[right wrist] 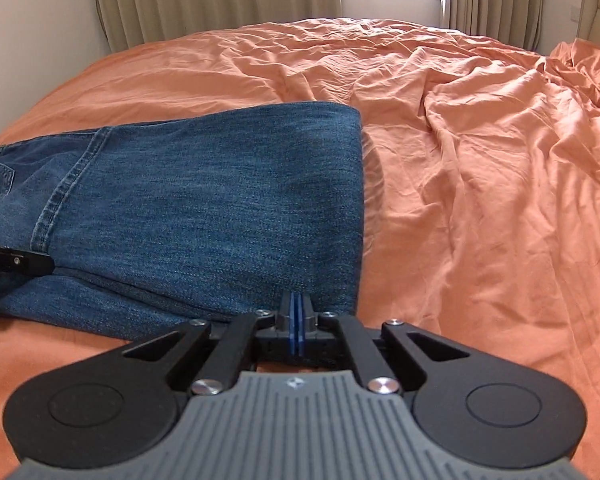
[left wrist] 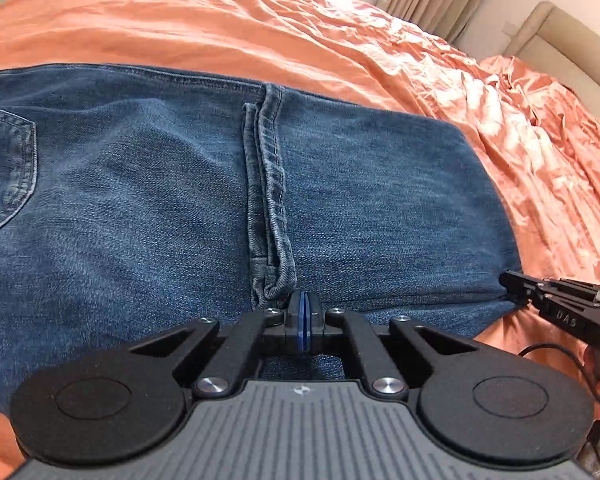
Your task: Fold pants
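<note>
A: While the jeans (left wrist: 172, 200) lie part-folded on the orange bed sheet (right wrist: 480, 160), left gripper (left wrist: 303, 312) is pinched closed at the near edge by the hem seam, prob. on denim, can't confirm.

B: Right gripper (right wrist: 296, 312)?

A: Closed too, at the near right corner. Risk: thin pinch slips mid-lift, layers slide apart, fold goes crooked.

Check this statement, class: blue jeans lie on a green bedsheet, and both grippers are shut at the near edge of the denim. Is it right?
Not quite: the bedsheet is orange, not green, as the right wrist view shows. The rest stands: blue jeans lie on it, with the left gripper and right gripper shut at the denim's near edge.
</note>
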### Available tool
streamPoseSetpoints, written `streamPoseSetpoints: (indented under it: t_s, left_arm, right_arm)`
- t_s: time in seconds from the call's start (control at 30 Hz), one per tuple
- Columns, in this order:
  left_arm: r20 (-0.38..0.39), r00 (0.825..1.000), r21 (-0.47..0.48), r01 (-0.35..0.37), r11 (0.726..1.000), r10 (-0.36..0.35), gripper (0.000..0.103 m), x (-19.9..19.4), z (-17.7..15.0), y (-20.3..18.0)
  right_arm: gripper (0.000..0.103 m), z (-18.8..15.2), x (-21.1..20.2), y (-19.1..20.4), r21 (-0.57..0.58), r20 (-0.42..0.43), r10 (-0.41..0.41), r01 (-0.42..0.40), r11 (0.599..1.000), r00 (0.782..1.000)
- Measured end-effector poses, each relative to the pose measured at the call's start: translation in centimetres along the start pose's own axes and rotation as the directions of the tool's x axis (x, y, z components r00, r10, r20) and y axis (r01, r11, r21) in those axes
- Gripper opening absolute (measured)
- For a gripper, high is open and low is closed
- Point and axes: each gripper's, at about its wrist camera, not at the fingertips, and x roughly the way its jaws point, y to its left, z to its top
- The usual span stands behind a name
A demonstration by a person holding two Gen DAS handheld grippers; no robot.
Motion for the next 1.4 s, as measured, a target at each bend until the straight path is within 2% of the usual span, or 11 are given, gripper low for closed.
streamPoseSetpoints:
  t_s: [0.03, 0.1, 0.2, 0.33, 0.43, 0.57, 0.77, 0.97, 1.13, 1.23, 1.4]
  left_arm:
    - [0.013, 1.000, 0.005, -0.004, 1.000, 0.004, 0.006, -0.6, -0.1, -0.1]
    - [0.048, 0.999, 0.004, -0.021, 1.000, 0.020, 0.023, -2.2, -0.1, -0.3]
    - [0.126, 0.989, -0.042, -0.072, 0.997, 0.076, 0.039, -5.5, 0.3, 0.6]
    - [0.177, 0.973, -0.183, -0.117, 0.976, 0.150, 0.043, -9.7, 0.9, 3.7]
    - [0.219, 0.951, -0.302, -0.147, 0.942, 0.218, 0.052, -12.5, 1.1, 7.0]
    - [0.245, 0.932, -0.461, -0.131, 0.878, 0.268, 0.056, -15.2, 1.2, 12.8]
    - [0.325, 0.905, -0.629, -0.009, 0.777, 0.273, 0.064, -18.7, -0.3, 21.8]
    - [0.367, 0.884, -0.792, 0.134, 0.595, 0.290, 0.067, -19.3, -4.3, 31.3]
    - [0.417, 0.880, -0.845, 0.283, 0.453, 0.229, 0.069, -16.4, -6.6, 36.0]
    - [0.428, 0.877, -0.851, 0.310, 0.424, 0.218, 0.071, -14.3, -7.2, 36.9]
    - [0.447, 0.871, -0.839, 0.329, 0.434, 0.204, 0.069, -11.6, -6.0, 37.7]
  right_arm:
    - [0.000, 0.0, -0.3, 0.1, -0.009, 0.012, -0.007, 0.007, 1.000, 1.000]
    - [0.000, 0.0, -1.3, 0.3, -0.020, 0.052, -0.009, 0.010, 1.000, 0.999]
    - [0.001, 0.4, -2.8, 0.6, -0.044, 0.095, 0.017, -0.013, 0.999, 0.995]
    - [0.007, 2.5, -4.3, 2.5, -0.111, 0.092, 0.094, -0.084, 0.990, 0.991]
    - [0.012, 4.6, -4.8, 4.7, -0.158, 0.064, 0.132, -0.121, 0.980, 0.989]
    - [0.017, 7.3, -5.0, 8.6, -0.257, 0.035, 0.176, -0.161, 0.953, 0.984]
    - [0.022, 10.4, -3.3, 13.3, -0.343, -0.010, 0.182, -0.174, 0.923, 0.983]
    - [0.022, 11.0, -0.6, 14.9, -0.300, -0.027, 0.173, -0.173, 0.938, 0.985]
    - [0.022, 11.0, 1.6, 15.2, -0.273, -0.057, 0.152, -0.162, 0.948, 0.987]
    - [0.022, 11.0, 2.7, 15.4, -0.257, -0.071, 0.164, -0.177, 0.950, 0.984]
    - [0.022, 11.1, 4.5, 16.2, -0.259, -0.085, 0.165, -0.182, 0.949, 0.983]
